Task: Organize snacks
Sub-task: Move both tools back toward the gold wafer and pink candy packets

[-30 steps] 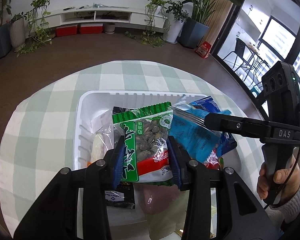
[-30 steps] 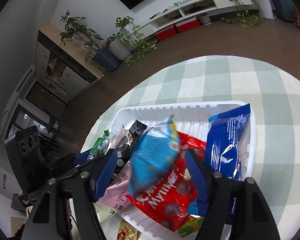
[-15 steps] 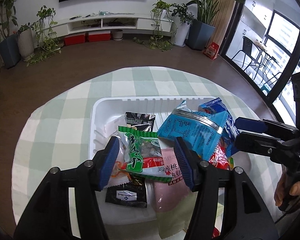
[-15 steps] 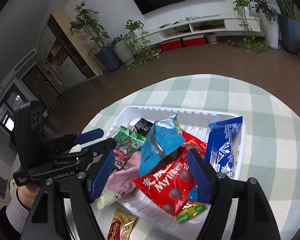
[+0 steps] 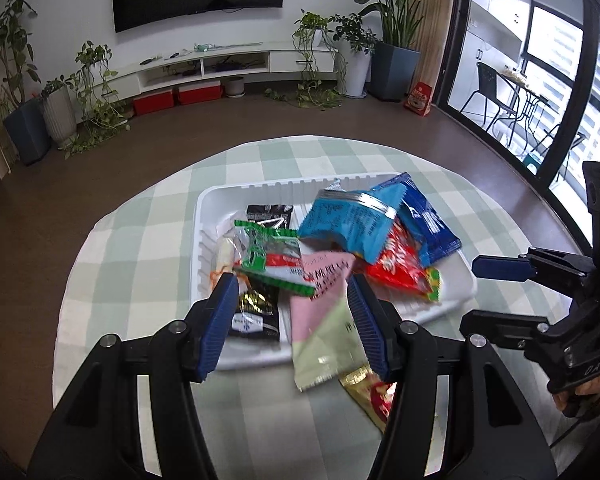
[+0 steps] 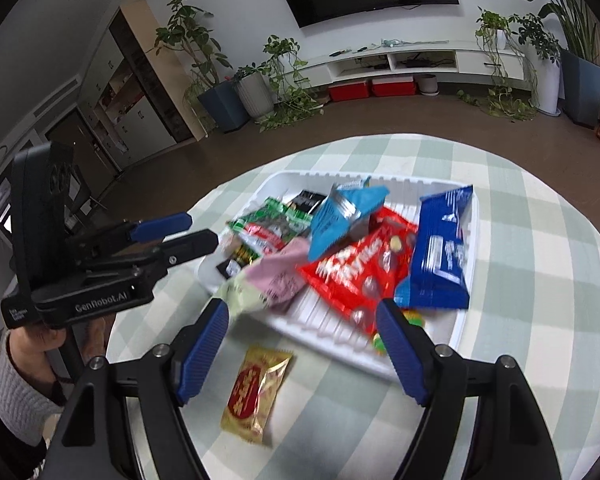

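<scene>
Most snacks piled in white tray (image 6: 470, 240) on bench (image 6: 540, 320), gold packet (image 6: 256, 392) lying outside it, both left hand-held gripper (image 5: 290, 320) and right hand-held gripper (image 6: 304, 350) spread, empty.

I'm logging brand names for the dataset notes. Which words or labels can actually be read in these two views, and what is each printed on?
"GenRobot.AI": on the body of the left gripper, read in the right wrist view.
"DAS": on the body of the right gripper, faint.
"Mylikes": on the red snack bag, blurred, so likely rather than sure.
Print on the pink packet, light blue bag, dark blue packet and gold sachet: too blurred to read.
</scene>
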Demonstrator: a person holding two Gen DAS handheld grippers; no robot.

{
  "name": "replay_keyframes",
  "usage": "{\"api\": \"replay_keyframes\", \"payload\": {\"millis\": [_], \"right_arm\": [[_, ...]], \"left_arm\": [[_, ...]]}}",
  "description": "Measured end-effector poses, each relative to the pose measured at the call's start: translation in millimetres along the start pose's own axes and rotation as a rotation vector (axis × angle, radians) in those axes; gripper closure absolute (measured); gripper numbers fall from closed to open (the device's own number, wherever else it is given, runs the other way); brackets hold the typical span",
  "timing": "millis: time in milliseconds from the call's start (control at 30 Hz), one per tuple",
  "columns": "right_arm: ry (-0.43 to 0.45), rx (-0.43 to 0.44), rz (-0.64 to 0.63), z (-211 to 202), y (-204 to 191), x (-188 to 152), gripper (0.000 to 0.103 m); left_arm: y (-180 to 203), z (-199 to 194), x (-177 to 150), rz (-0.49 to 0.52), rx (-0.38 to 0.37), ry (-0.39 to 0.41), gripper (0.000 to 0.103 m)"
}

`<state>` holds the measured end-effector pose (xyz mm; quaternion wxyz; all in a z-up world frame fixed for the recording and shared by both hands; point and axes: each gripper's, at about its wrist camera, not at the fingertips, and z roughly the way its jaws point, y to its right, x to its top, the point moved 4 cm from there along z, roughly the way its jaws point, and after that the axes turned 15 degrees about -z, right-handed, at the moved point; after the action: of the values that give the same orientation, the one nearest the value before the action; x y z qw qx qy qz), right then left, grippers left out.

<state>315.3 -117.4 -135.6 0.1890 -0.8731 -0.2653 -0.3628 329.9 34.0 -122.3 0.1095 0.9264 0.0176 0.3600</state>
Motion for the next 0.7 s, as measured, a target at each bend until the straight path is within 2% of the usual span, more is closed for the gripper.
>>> {"api": "replay_keyframes", "payload": {"millis": [300, 700], "right_arm": [[-0.025, 0.011, -0.017, -10, -29, -34, 0.023], [-0.067, -0.002, -0.058, -4, -52, -52, 0.023]], "left_arm": [[21, -50, -48, 0.071, 0.002, 0.015, 0.048], [30, -83, -106, 0.145, 0.009, -0.017, 0.048]]}}
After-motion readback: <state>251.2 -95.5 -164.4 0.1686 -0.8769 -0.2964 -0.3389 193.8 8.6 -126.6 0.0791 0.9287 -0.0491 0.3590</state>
